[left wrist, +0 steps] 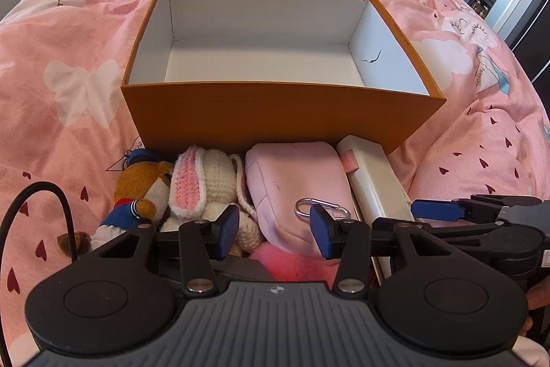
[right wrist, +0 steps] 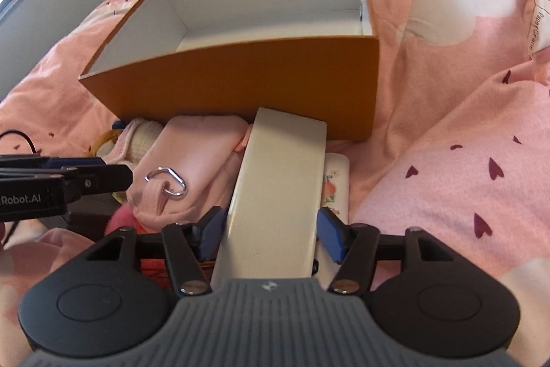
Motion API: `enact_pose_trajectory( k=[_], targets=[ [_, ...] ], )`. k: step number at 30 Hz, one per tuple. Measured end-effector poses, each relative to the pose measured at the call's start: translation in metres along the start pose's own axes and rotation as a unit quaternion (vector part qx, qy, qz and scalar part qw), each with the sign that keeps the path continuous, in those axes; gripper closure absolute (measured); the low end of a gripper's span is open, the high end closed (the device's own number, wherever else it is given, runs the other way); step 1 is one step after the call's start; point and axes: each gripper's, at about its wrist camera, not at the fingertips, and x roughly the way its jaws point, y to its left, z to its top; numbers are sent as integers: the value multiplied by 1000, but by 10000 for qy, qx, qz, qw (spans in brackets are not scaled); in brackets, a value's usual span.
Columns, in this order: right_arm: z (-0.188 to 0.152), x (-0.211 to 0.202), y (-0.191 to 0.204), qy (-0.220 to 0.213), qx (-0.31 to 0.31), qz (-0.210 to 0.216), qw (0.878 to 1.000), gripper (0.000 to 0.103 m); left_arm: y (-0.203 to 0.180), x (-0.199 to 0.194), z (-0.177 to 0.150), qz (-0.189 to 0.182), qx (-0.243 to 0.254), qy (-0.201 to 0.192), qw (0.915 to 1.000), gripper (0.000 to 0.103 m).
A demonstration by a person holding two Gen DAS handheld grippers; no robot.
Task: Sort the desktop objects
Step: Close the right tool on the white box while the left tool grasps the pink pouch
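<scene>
Right wrist view: my right gripper point(right wrist: 271, 234), jaws spread, straddles the long cream-white rectangular case point(right wrist: 278, 195), whose axis points up-frame toward the orange cardboard box point(right wrist: 240, 92); grip unconfirmed.

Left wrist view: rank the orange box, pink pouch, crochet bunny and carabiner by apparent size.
1. orange box
2. pink pouch
3. crochet bunny, partly hidden, so close to the pouch
4. carabiner

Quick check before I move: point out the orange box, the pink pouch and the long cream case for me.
orange box point(left wrist: 275, 119): left wrist view, near outer wall.
pink pouch point(left wrist: 295, 174): left wrist view, top face, above the carabiner.
long cream case point(right wrist: 278, 181): right wrist view, middle of its top, ahead of the fingers.
</scene>
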Motion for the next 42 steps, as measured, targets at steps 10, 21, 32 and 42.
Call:
enact_pose_trajectory(
  k=[10,21,32,42],
  targets=[
    [0,1,-8,-3,134,18,9999,38,3,1,1,-6,-85,45,10000,50],
    [4,-58,-18,-605,112,-14,9981,39,6,8,14,-231,-233,115,9994,45],
    [6,-40,-49,-325,131,-673,9971,41,-11,26,21,-23,185,275,9994,37],
    [20,-34,-61,144,30,-231,9996,39,-13,36,22,122,506,429,9977,36]
  ],
)
